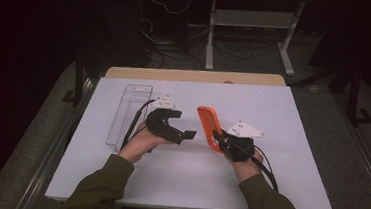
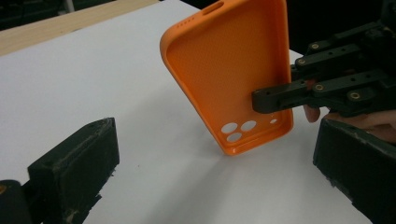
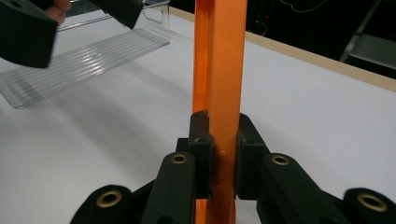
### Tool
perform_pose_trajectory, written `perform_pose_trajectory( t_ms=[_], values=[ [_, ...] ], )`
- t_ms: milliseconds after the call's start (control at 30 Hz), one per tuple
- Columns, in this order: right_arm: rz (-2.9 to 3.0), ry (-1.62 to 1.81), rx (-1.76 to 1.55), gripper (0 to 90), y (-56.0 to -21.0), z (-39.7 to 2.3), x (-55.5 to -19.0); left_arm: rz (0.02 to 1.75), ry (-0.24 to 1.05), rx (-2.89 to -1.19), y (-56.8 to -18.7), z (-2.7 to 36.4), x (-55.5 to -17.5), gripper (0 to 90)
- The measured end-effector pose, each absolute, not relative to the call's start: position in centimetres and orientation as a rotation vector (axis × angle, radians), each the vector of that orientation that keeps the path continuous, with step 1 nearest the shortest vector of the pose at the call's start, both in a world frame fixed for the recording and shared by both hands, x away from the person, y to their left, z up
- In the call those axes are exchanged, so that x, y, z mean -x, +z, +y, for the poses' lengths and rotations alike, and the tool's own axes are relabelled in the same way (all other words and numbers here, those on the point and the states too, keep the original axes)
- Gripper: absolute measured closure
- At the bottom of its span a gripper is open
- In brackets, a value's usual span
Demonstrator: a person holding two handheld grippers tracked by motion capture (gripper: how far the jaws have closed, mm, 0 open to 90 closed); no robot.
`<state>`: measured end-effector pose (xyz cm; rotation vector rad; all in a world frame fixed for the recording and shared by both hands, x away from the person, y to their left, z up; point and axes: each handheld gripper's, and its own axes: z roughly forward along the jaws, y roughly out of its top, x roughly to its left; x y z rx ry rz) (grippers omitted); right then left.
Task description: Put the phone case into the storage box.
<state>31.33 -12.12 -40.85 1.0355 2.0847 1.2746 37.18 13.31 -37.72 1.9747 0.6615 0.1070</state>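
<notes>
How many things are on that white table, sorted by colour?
Orange: 1, the phone case, pinched by the right claw
Clear: 1, the plastic tray
Black: 2, the claws, left claw open
Total: 4

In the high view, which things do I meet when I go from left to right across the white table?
Clear plastic tray → left gripper, fingers apart and holding nothing → orange phone case → right gripper, fingers closed on the case's edge.
</notes>
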Motion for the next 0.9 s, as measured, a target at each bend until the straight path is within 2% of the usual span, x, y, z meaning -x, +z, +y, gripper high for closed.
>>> perform_pose_trajectory(
  t_ms=[900],
  values=[
    [2.063,1.312,-1.046,79.1,-40.8,-10.8,-30.9,0.657,0.098,-1.928,-37.3,11.5,-37.7,0.0]
  ],
)
